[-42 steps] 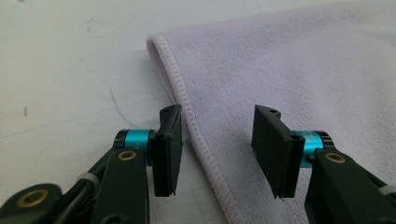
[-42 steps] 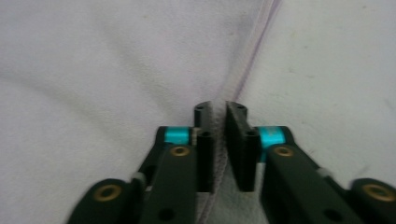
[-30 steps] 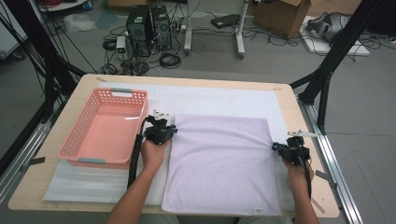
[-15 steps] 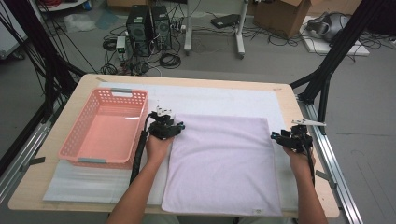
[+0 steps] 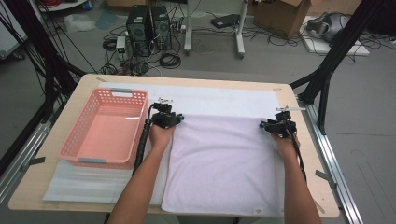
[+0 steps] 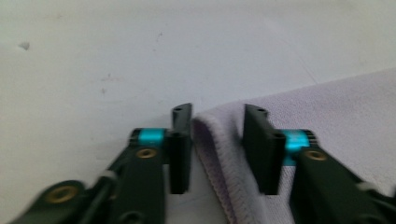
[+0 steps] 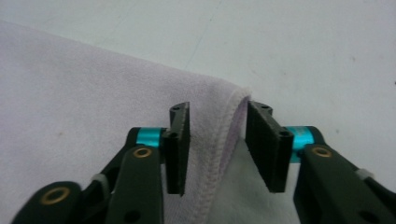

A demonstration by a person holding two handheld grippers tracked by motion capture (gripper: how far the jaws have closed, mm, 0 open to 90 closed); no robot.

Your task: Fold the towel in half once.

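A pale lilac towel (image 5: 224,158) lies flat on the white mat (image 5: 219,100). My left gripper (image 5: 175,116) is at the towel's far left corner. In the left gripper view that hemmed corner (image 6: 210,140) lies between the jaws of the left gripper (image 6: 218,114), which have just been closing and still show a gap. My right gripper (image 5: 272,124) is at the far right corner. In the right gripper view the corner's hem (image 7: 229,121) runs between the jaws of the right gripper (image 7: 219,109), which have likewise been closing and still stand apart.
A pink slatted basket (image 5: 77,140) stands on the mat's left side, close to my left forearm. The wooden table's right edge (image 5: 313,140) is just beyond the right gripper. Black frame legs and cables are on the floor behind the table.
Both hands have moved away from the person to the towel's far corners. The right one travelled farther and also shifted a little inward.
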